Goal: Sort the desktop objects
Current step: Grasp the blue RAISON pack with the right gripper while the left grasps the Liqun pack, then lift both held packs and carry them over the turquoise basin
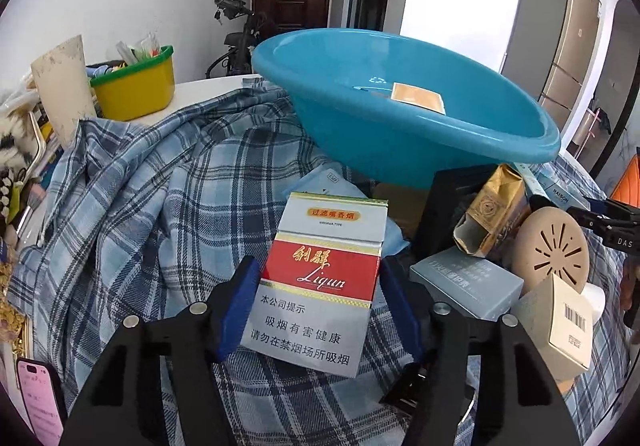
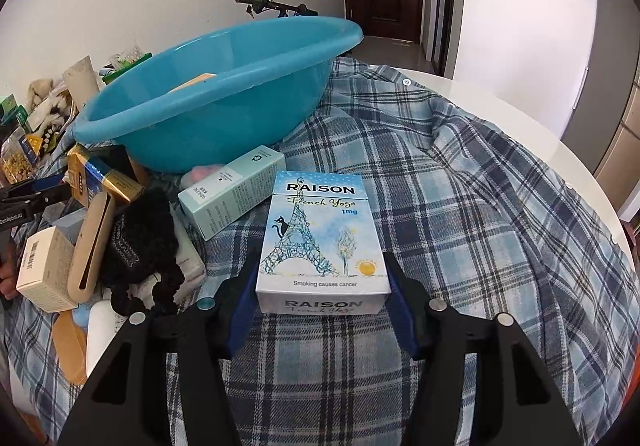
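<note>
In the left wrist view a red and silver Liqun cigarette pack (image 1: 324, 278) stands tilted between the blue pads of my left gripper (image 1: 319, 270), which is shut on its two sides above the plaid cloth (image 1: 140, 185). In the right wrist view my right gripper (image 2: 322, 266) is shut on the lower sides of a pale blue Raison cigarette pack (image 2: 320, 238), with its Eiffel Tower face up. The blue plastic basin (image 1: 380, 149) sits tilted behind both packs, also visible as the basin (image 2: 208, 133) at upper left, and holds a flat tan packet (image 1: 418, 97).
A heap lies between the grippers: a gold pack (image 1: 492, 213), beige round disc (image 1: 554, 250), grey-blue box (image 1: 468, 286), barcoded cream box (image 1: 560, 330), mint box (image 2: 232, 189) and black fabric (image 2: 140, 246). A yellow tub (image 1: 136, 89) and a phone (image 1: 40, 394) are at the left.
</note>
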